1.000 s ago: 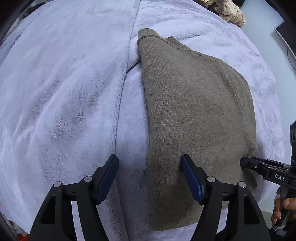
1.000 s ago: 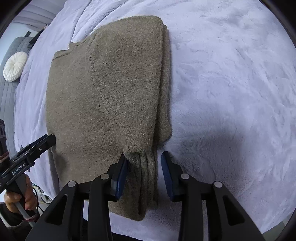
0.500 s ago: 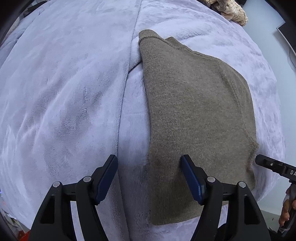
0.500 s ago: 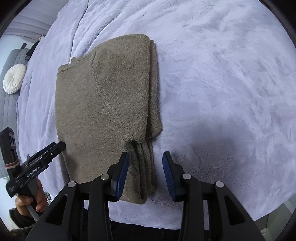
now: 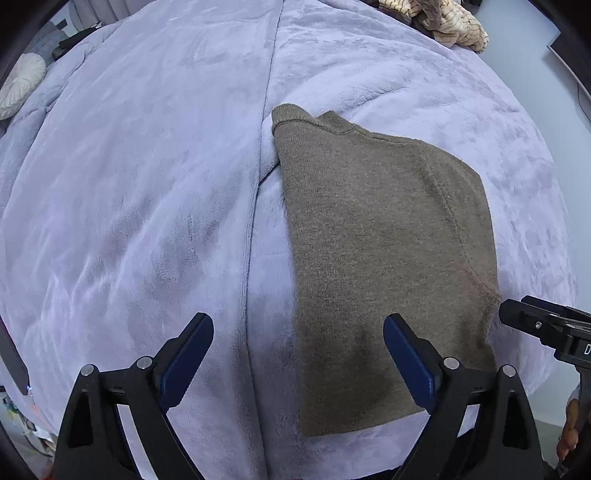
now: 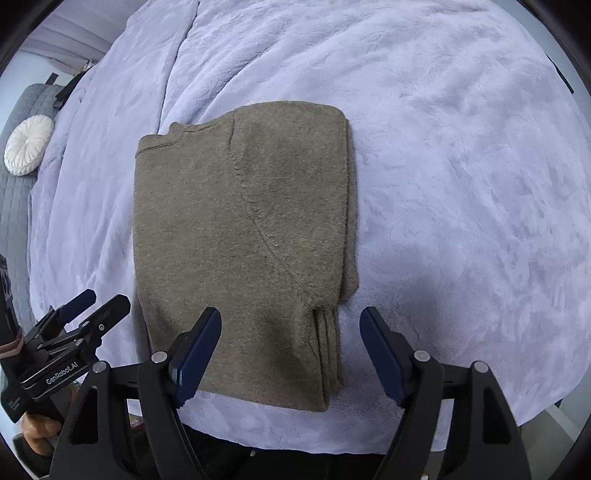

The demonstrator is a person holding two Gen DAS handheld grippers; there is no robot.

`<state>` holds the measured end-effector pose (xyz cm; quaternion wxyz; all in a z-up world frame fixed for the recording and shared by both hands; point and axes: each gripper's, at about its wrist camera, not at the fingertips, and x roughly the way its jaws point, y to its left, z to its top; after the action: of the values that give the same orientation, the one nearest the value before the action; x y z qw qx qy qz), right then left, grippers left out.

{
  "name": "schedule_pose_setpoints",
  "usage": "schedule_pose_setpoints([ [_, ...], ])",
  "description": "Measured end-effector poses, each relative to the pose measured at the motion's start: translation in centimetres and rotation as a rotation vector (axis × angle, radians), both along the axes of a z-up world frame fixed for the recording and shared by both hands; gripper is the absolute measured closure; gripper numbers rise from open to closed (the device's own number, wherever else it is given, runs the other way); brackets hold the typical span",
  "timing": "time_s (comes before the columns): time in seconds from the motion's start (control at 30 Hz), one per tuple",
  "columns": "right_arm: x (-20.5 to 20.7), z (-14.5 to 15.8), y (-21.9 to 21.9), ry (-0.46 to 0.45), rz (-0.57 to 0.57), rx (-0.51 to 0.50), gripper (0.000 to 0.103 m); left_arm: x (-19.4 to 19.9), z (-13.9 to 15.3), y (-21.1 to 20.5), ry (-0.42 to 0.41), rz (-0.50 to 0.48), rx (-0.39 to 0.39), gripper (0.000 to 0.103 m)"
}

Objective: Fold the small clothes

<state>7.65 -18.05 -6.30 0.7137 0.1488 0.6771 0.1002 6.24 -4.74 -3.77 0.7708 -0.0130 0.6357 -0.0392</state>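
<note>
A brown knit sweater [image 5: 384, 258] lies folded flat on the lavender blanket [image 5: 147, 184]; it also shows in the right wrist view [image 6: 240, 240], sleeve folded over its right side, layered edges at the near right. My left gripper [image 5: 297, 354] is open and empty, above the sweater's near left edge. My right gripper [image 6: 290, 350] is open and empty, above the sweater's near right edge. Each gripper shows at the side of the other's view: the right one [image 5: 546, 328], the left one [image 6: 74, 336].
The blanket [image 6: 443, 166] covers a bed, with a seam [image 5: 258, 184] running left of the sweater. A round white cushion [image 6: 29, 144] lies at the far left. A pile of striped beige cloth [image 5: 443, 22] sits at the far edge.
My right gripper let go of the sweater's folded edge, opened wide and pulled back. My left gripper also drew back a little, still open.
</note>
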Motion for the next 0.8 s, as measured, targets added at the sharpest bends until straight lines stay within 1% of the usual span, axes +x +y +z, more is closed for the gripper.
schedule_pose_setpoints([
  [0.03, 0.0, 0.2, 0.2, -0.006, 0.008, -0.009, 0.020, 0.0, 0.1, -0.1, -0.002, -0.001, 0.003, 0.009],
  [0.07, 0.1, 0.2, 0.5, -0.013, 0.014, -0.018, 0.015, 0.0, 0.2, -0.1, -0.004, 0.000, 0.002, 0.009],
  [0.1, 0.2, 0.4, 0.8, -0.024, 0.021, -0.031, 0.006, 0.0, 0.2, -0.1, -0.004, 0.003, -0.003, 0.009],
  [0.13, 0.2, 0.5, 1.1, -0.032, 0.028, -0.040, 0.000, 0.0, 0.3, -0.1, -0.004, 0.006, -0.005, 0.006],
  [0.17, 0.2, 0.6, 1.4, -0.044, 0.037, -0.051, 0.000, 0.1, 0.3, -0.1, -0.004, 0.010, -0.004, 0.000],
  [0.27, 0.1, 0.8, 2.1, -0.069, 0.061, -0.097, 0.000, -0.1, 0.6, -0.3, -0.014, 0.013, 0.004, 0.000],
  [0.37, 0.2, 0.9, 2.3, -0.070, 0.065, -0.109, 0.000, -0.1, 0.9, -0.5, -0.016, 0.015, 0.013, 0.000],
  [0.57, 0.0, 1.5, 1.4, -0.068, 0.040, -0.148, 0.000, -0.2, 1.5, -0.6, -0.023, 0.037, 0.045, 0.000],
  [0.7, -0.1, 1.8, 1.1, -0.075, 0.032, -0.179, 0.000, -0.2, 1.7, -0.7, -0.031, 0.040, 0.081, 0.000],
  [0.8, -0.1, 1.9, 1.2, -0.077, 0.029, -0.191, 0.000, -0.3, 1.7, -0.6, -0.026, 0.044, 0.084, 0.000],
])
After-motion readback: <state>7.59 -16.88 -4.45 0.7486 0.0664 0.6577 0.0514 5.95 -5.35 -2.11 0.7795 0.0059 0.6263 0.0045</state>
